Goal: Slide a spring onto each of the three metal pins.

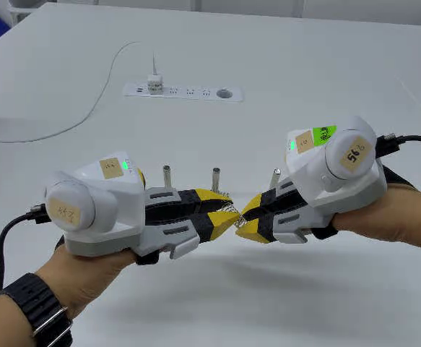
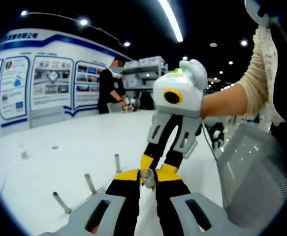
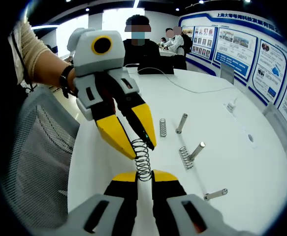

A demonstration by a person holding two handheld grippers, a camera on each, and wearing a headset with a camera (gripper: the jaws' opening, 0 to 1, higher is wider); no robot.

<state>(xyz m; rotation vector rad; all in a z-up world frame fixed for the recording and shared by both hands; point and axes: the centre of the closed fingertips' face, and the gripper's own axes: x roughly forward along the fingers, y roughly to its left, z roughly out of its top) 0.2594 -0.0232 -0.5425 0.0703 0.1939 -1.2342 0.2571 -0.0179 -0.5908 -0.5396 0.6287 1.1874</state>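
Pinching one spring (image 3: pixel 143 162) with left gripper (image 1: pixel 232 215) and right gripper (image 3: pixel 143 176) both closed on it, I likely meant to aim it at the pins (image 3: pixel 181 123) ahead.

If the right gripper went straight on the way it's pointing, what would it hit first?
The left gripper: its yellow tips sit straight ahead, at the far end of the spring the right gripper holds. The gap looks tiny, though depth is unclear.

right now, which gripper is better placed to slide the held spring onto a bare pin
Right, probably. The right gripper holds the spring by its near end, and the bare metal pin lies closest to it; the left gripper grips the far end.
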